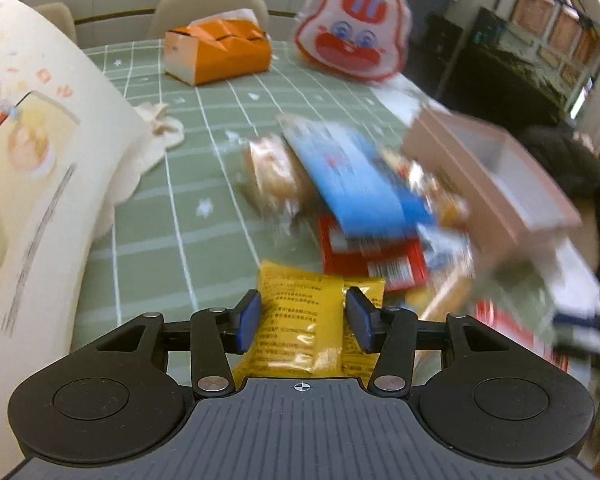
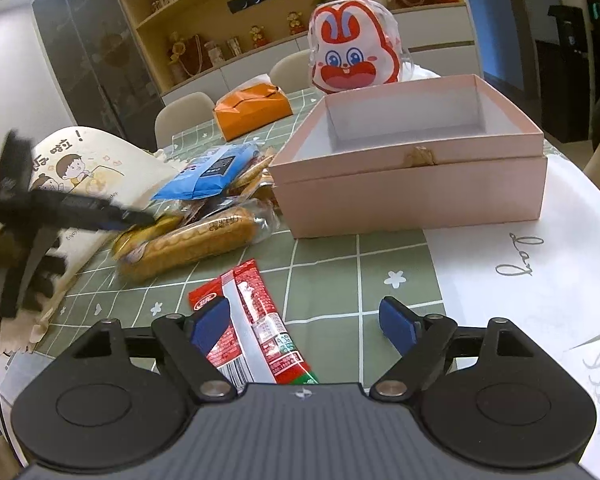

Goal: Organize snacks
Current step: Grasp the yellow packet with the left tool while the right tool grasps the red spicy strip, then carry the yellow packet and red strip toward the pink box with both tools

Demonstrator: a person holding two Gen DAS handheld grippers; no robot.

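In the left wrist view my left gripper [image 1: 302, 320] has its blue pads on both sides of a yellow snack packet [image 1: 304, 320] and grips it. Ahead lies a blurred pile of snacks: a blue packet [image 1: 356, 184], a red packet [image 1: 376, 260] and a wrapped biscuit pack [image 1: 272, 172]. The open pink box [image 1: 496, 184] stands to the right. In the right wrist view my right gripper [image 2: 304, 320] is open over a red snack packet [image 2: 256, 328] that lies on the cloth. The pink box [image 2: 412, 184] is ahead, empty inside. The left gripper [image 2: 60, 204] shows at the left by the snack pile [image 2: 196, 224].
A green checked tablecloth [image 1: 180, 240] covers the table. An orange tissue box [image 1: 216, 56] and a rabbit-face bag [image 1: 352, 28] stand at the back. A large cream bag [image 1: 28, 160] fills the left. White paper [image 2: 520, 264] lies at the right. Chairs stand behind the table.
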